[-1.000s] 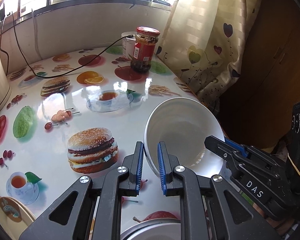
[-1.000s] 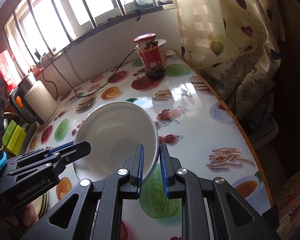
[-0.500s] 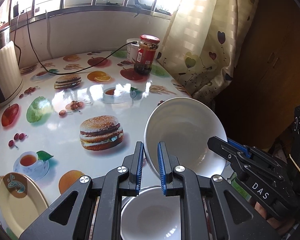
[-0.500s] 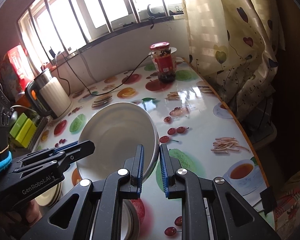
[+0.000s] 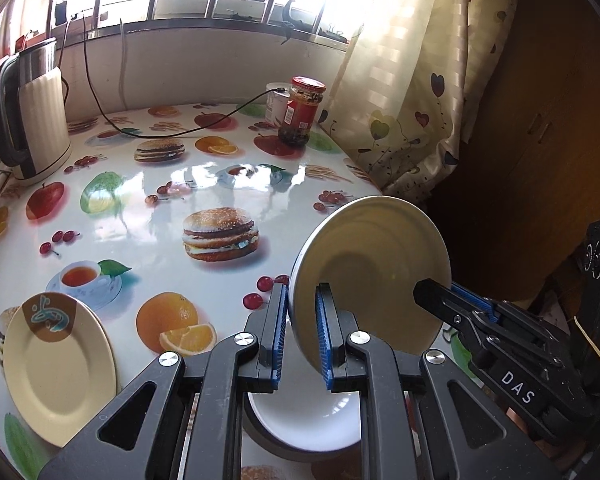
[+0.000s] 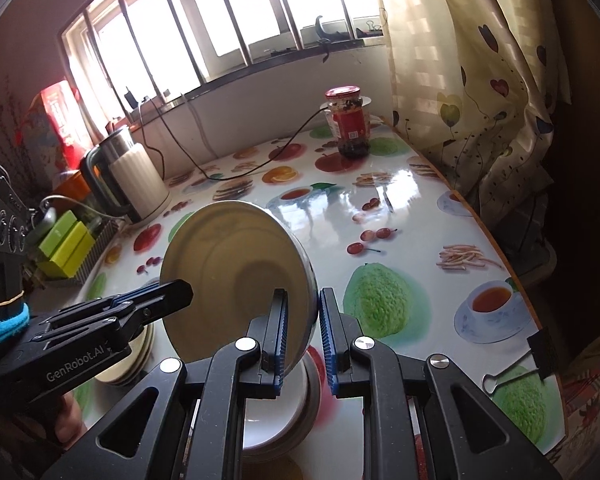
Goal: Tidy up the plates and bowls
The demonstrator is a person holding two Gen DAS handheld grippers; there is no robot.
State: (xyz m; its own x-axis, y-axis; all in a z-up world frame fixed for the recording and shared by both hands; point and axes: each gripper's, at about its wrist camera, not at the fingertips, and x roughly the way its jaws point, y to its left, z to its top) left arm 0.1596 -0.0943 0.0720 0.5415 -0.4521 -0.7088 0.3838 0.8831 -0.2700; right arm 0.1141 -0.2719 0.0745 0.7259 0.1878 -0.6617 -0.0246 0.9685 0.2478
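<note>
Both grippers hold one white bowl (image 5: 372,276) by opposite rims, lifted above the table with its opening facing me. My left gripper (image 5: 302,336) is shut on its left rim. My right gripper (image 6: 303,340) is shut on its right rim, and the bowl also shows in the right wrist view (image 6: 236,276). Right below it a second white bowl (image 5: 308,420) sits on the table, also seen in the right wrist view (image 6: 268,424). A cream plate with a brown mark (image 5: 56,364) lies at the left.
An electric kettle (image 5: 32,116) stands at the back left, its black cord running across the table. A red-lidded jar (image 5: 302,110) stands at the back by the curtain (image 5: 412,80). A binder clip (image 6: 524,360) lies near the right table edge. Green boxes (image 6: 66,244) sit left.
Both grippers have lifted the held bowl higher and pulled back, so the second bowl below and the cream plate on the left have come into view.
</note>
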